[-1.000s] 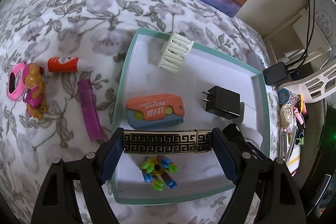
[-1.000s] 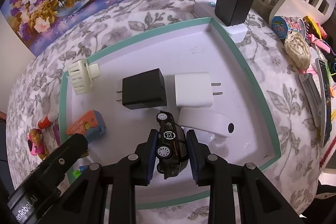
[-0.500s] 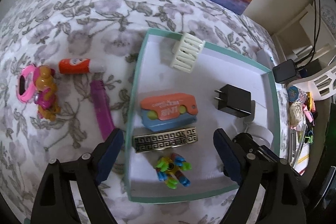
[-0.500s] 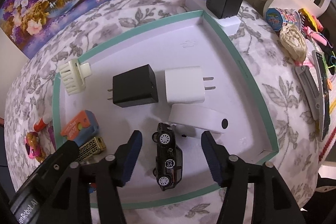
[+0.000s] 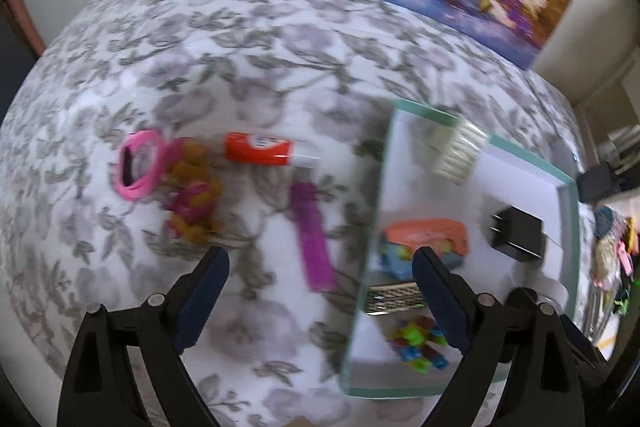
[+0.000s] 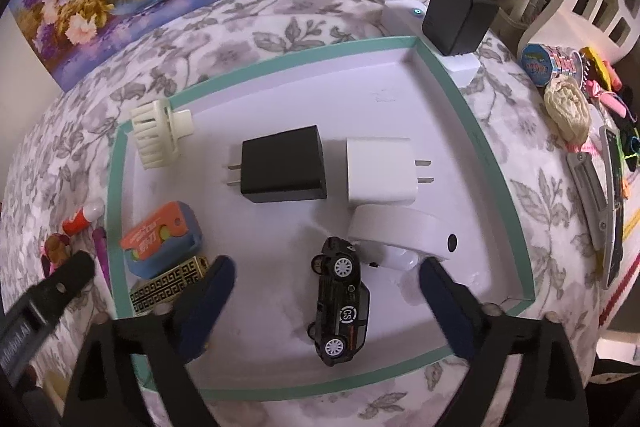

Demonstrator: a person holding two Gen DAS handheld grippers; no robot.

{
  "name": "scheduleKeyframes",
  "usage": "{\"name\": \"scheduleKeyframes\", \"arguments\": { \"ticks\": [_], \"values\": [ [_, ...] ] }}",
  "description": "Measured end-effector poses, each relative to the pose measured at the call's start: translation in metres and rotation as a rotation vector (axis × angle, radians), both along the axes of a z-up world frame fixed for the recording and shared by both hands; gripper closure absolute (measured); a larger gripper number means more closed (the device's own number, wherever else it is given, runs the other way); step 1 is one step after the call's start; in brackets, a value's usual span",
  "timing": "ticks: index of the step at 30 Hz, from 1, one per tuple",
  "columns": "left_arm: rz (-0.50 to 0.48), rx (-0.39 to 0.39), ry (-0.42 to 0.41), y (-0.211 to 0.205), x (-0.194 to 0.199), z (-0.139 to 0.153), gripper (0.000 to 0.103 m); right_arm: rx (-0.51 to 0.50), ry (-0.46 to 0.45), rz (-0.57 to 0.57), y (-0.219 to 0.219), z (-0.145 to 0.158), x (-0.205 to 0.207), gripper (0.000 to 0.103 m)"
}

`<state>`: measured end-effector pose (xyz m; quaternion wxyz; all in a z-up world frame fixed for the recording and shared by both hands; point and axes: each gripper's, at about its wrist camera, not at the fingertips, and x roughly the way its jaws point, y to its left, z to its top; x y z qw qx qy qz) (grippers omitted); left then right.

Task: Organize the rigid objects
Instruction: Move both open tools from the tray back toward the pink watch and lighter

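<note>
Your right tool (image 6: 326,291) hangs over the near part of the tray (image 6: 508,187) with its jaws opening wide, and the black toy car (image 6: 340,301) lies on its side on the tray floor between them, touched by neither pad. Just beyond the car sits a white rounded case (image 6: 404,233), and past that a white charger (image 6: 380,169) and a black charger (image 6: 282,165) lie side by side. To the left of the car, in the tray's near left corner, the brass patterned bar (image 6: 168,285) rests against the orange-and-blue toy knife (image 6: 160,239); a cream ribbed clip (image 6: 156,133) sits at the far left corner. Your left tool (image 5: 320,277) is also opening, nothing between its pads, and hangs over the floral table (image 5: 240,67) beside the tray's left wall — that view is blurred, so the small things are hard to read. On the cloth outside the tray lie a purple stick (image 5: 312,235), an orange tube (image 5: 260,149) and what looks like a pink-and-brown toy figure (image 5: 180,183). Inside the tray near that tool's right finger, a multicoloured block toy (image 5: 418,345) lies just in front of the brass bar.
</note>
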<state>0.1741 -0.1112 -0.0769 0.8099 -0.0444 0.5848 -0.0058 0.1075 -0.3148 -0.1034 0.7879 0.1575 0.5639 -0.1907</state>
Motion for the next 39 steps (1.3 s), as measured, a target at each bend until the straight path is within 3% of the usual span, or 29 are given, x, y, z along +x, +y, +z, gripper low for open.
{"name": "scheduleKeyframes", "arguments": {
  "ticks": [10, 15, 20, 28, 39],
  "values": [
    [0.130, 0.047, 0.019, 0.042, 0.009, -0.002, 0.010, -0.009, -0.004, 0.035, 0.013, 0.000, 0.004, 0.000],
    [0.193, 0.015, 0.027, 0.065, 0.012, -0.003, 0.010, 0.002, -0.022, 0.056, 0.022, 0.003, 0.007, 0.000],
    [0.260, 0.037, 0.030, 0.091, 0.015, -0.001, 0.010, -0.010, -0.064, 0.107, 0.044, 0.014, 0.011, 0.000],
    [0.366, 0.009, 0.009, 0.133, 0.016, 0.009, 0.010, -0.014, -0.096, 0.221, 0.088, 0.019, 0.020, 0.000],
    [0.409, 0.014, 0.013, 0.160, 0.022, 0.006, 0.010, 0.000, -0.135, 0.308, 0.123, 0.019, 0.025, 0.000]
  ]
}}
